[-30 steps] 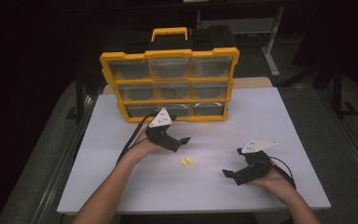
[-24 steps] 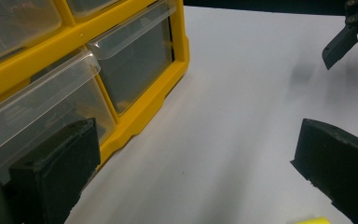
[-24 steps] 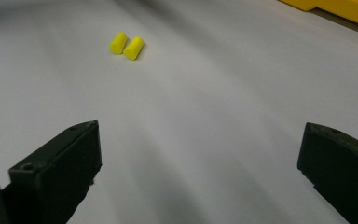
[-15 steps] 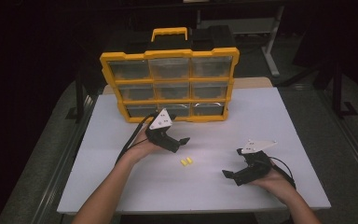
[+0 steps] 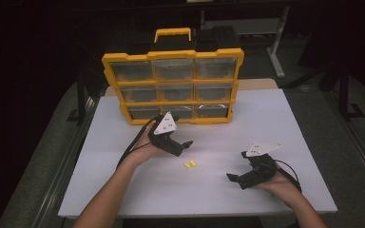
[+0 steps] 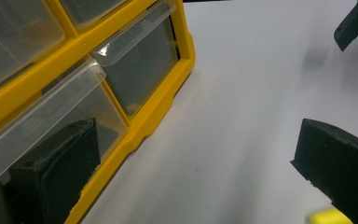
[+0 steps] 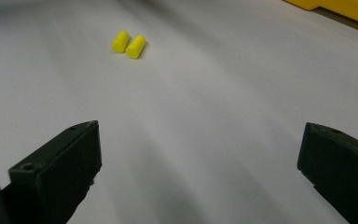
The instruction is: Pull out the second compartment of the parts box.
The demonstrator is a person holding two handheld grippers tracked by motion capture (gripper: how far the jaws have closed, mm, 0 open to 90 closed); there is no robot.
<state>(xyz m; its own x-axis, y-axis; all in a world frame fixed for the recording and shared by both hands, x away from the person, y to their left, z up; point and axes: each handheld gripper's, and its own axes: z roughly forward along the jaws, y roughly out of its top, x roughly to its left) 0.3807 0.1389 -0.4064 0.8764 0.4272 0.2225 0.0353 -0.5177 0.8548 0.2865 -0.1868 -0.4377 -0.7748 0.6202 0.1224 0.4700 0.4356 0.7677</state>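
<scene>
Earplugs (image 5: 190,164) are lying loose between your two wide-open grippers, left (image 5: 183,148) and right (image 5: 235,179), so a careless pinch risks rolling them away.

In your left gripper view, the bottom edge cuts one yellow piece (image 6: 328,217) down to a sliver beside the right jaw, and the frame crops the organizer (image 6: 158,116) to its lower corner. What its drawers (image 5: 173,70) hold is too murky to tell from the high view.
</scene>
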